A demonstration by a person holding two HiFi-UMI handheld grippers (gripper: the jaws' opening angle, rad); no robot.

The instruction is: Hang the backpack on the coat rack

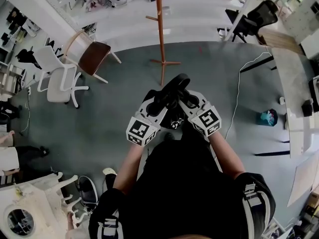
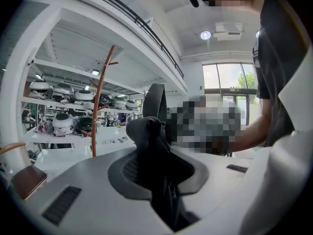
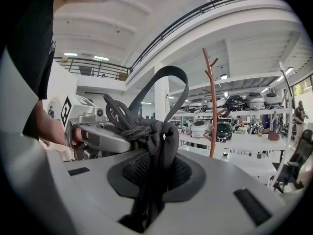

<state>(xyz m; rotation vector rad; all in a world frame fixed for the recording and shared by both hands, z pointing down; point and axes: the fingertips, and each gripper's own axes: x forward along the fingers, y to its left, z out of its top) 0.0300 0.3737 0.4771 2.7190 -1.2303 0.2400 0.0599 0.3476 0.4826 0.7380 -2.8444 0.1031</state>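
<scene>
In the head view the black backpack [image 1: 172, 101] hangs in front of the person, held up by both grippers side by side. My left gripper [image 1: 157, 103] is shut on a bunch of its black fabric [image 2: 148, 140]. My right gripper [image 1: 186, 100] is shut on fabric and a braided cord [image 3: 131, 129]. The backpack's top strap loop [image 3: 168, 80] stands up between the two grippers. The brown wooden coat rack [image 1: 160, 29] stands on the floor straight ahead, some way beyond the grippers. The coat rack [image 2: 99, 104] also shows in the left gripper view, and the coat rack [image 3: 212, 109] in the right gripper view.
A wooden chair [image 1: 94, 58] and a white office chair [image 1: 61, 79] stand to the left of the rack. A black office chair [image 1: 257, 18], a long table [image 1: 294, 88], a white floor cable [image 1: 239, 86] and a teal bag [image 1: 268, 117] are on the right. Shelves of round helmets [image 2: 62, 123] line the far wall.
</scene>
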